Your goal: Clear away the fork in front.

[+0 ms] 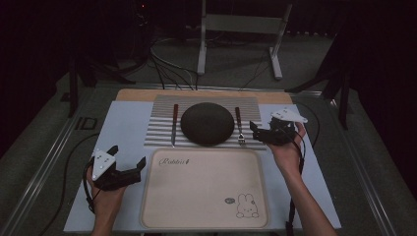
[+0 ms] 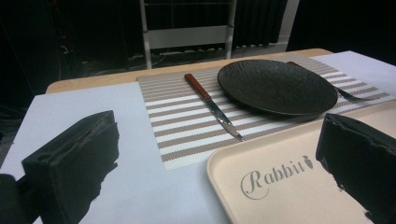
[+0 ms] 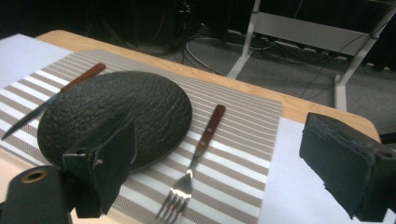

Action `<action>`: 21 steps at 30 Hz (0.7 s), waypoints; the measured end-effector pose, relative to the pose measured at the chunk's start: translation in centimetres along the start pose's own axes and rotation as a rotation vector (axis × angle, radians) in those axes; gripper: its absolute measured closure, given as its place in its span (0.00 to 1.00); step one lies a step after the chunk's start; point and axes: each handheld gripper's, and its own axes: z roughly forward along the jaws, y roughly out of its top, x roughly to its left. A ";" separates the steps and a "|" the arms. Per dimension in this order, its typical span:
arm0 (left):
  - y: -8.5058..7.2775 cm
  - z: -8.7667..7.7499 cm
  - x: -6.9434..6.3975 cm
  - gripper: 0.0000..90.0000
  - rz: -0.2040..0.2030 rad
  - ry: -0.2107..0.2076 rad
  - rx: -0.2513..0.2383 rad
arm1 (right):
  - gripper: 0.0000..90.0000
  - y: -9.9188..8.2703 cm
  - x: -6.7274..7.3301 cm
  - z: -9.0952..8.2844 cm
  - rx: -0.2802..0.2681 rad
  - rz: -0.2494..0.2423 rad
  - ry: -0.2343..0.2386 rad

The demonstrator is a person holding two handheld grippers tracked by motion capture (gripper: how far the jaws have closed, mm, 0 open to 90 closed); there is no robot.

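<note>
At the far middle of the table (image 1: 123, 123), on a striped placemat (image 1: 162, 130), a dark textured plate (image 1: 207, 123) sits centred. A knife (image 1: 174, 124) with a reddish-brown handle lies on the mat just left of the plate, blade toward the near edge; a fork (image 1: 239, 127) with a like handle lies just right of it, tines toward the near edge. Against the mat's near edge lies a cream tray (image 1: 204, 189), printed "Rabbit" at its far left corner and a rabbit drawing at its near right.

The left gripper (image 1: 129, 165) hovers at the tray's left edge, jaws spread wide and empty. The right gripper (image 1: 254, 130) hangs at the mat's right edge just beside the fork, jaws likewise wide apart, gripping nothing.
</note>
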 end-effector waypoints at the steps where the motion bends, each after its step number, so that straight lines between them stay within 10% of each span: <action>1: 0.0 0.0 0.0 0.00 0.000 0.000 -0.001 | 0.12 0.1 0.0 0.1 -0.001 0.004 0.002; 21: 0.0 0.0 0.0 0.00 0.002 0.000 -0.001 | 0.12 1.5 -0.7 3.3 0.011 0.037 -0.011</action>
